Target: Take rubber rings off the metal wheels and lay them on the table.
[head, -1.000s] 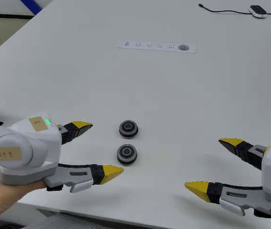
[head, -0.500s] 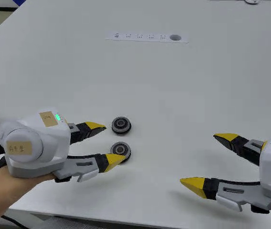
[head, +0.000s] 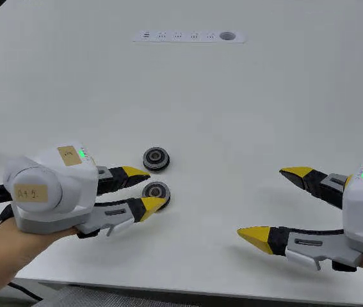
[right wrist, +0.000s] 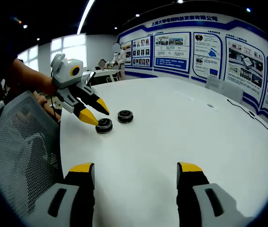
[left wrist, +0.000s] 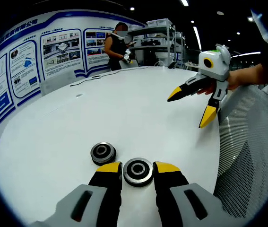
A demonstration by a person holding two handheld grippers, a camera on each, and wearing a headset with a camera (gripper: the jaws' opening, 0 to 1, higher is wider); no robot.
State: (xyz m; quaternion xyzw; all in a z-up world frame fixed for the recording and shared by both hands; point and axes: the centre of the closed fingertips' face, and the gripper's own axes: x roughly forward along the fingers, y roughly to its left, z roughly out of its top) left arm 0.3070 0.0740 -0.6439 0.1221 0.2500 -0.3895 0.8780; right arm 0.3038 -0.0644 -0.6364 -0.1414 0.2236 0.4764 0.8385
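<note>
A: Starting left: our left gripper [head: 155, 188] has its jaws drawn narrow, one each side of the near wheel [head: 156, 190]. The left gripper view puts them right at its rim. Pinched or just flanking, we can't tell.

B: Agreed. The far wheel [head: 156, 158] sits just beyond it, apart and untouched. Both lie flat on the table [head: 232, 115].

A: Handling? Metal body w/ a silvery hub, so we'd expect dense, stiff, prob. slick on the faces. The rubber ring [left wrist: 138, 161] is the black outer band: soft, stretchy and grippy, and seated in the rim, we reckon.

B: So we hold the wheel by the metal. Squeeze across the band and we only clamp the ring on. One gripper steadies the body, the other picks at the band's edge and rolls it off.

A: The wheel's small and round, so it could skid if we nudge it sideways.

B: Right side: our right gripper [head: 260, 202] is spread wide w/ nothing in it, low over the table and well apart from both wheels. It'd do the peeling, imo.
</note>
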